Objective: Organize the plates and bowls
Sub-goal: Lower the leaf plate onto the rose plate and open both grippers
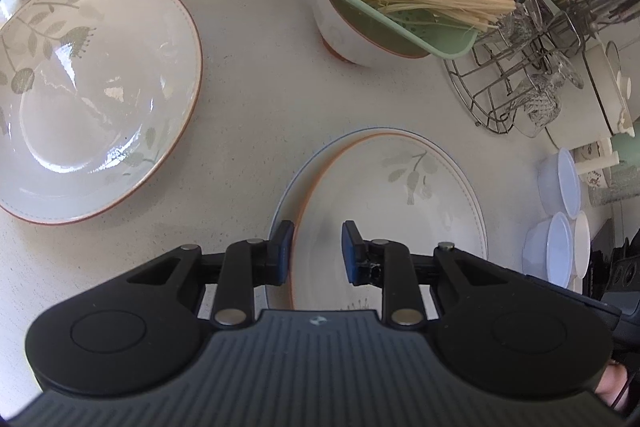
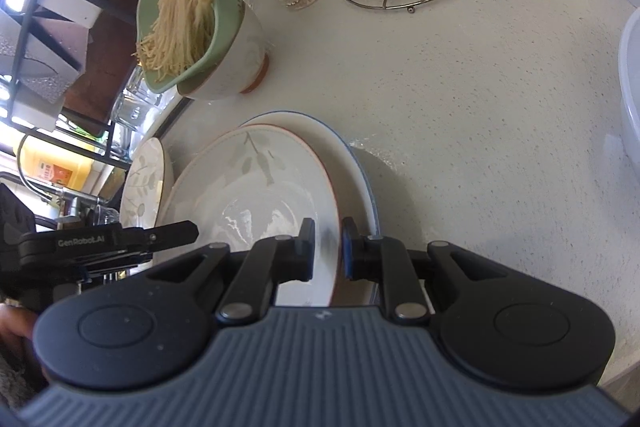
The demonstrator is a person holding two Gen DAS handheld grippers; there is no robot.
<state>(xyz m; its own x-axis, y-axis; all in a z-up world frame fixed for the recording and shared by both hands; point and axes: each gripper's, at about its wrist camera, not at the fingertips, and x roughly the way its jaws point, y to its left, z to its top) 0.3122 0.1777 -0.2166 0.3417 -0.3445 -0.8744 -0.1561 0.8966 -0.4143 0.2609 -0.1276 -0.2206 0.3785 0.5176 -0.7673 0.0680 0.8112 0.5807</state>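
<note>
The right gripper (image 2: 326, 253) fingers pinch the rim of the leaf plate (image 2: 256, 183). It sits on a blue-rimmed plate (image 2: 352, 163) on the surface. The left gripper (image 1: 316, 253) fingers are wide, holding nothing. Plates look hard, slippery and breakable. Farther off sits a big bowl (image 1: 92, 95).

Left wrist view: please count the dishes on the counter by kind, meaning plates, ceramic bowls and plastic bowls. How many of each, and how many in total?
Plates: 3, one large leaf-pattern plate, one orange-rimmed plate stacked on a blue-rimmed plate
Ceramic bowls: 1, the white bowl under the green colander
Plastic bowls: 3, the translucent bowls
Total: 7
</note>
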